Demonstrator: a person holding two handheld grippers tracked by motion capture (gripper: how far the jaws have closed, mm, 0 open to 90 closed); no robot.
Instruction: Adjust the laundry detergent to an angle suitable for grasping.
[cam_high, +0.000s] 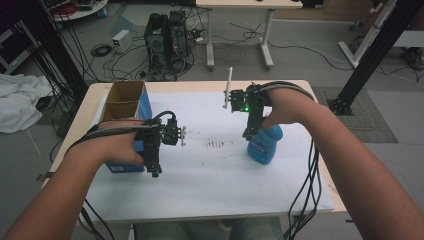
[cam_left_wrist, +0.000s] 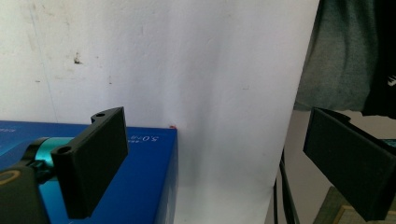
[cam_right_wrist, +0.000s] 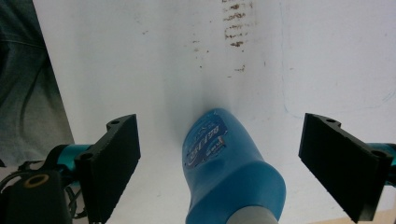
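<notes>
- Forearms come in from the bottom of the high view, each hand carrying a gripper over a white sheet (cam_high: 210, 170) spread on the table (cam_high: 300, 87). The left gripper (cam_high: 156, 172) hangs just beside an open blue carton (cam_high: 125, 107) at the sheet's left side; the right gripper (cam_high: 249, 135) points down above a blue bottle (cam_high: 265, 145) lying on the sheet to the right of centre. A patch of dark specks (cam_high: 215, 144) marks the sheet between the two.
- Left gripper view: two black jaws stand wide apart with only bare sheet between them. The left gripper (cam_left_wrist: 224, 161) grasps nothing; the carton's blue side (cam_left_wrist: 140, 177) lies behind the left-hand jaw, close by but not between the pads. A dark cloth or trouser leg shows past the sheet's edge at the upper right.
- Right gripper view: the right gripper (cam_right_wrist: 229, 163) is spread as wide, and the bottle (cam_right_wrist: 224, 163) lies on its side between the jaws, grey cap toward the camera, label facing up. Both pads stand clear of the plastic, with sheet visible on either side, so nothing is gripped.
- Progress, as I judge it: the work looks to be at its start. The bottle is framed for a pick but not yet grasped, and the carton stands open with nothing visible inside from above. Left to do, most likely: close on the bottle, lift it, carry it across to the carton.
</notes>
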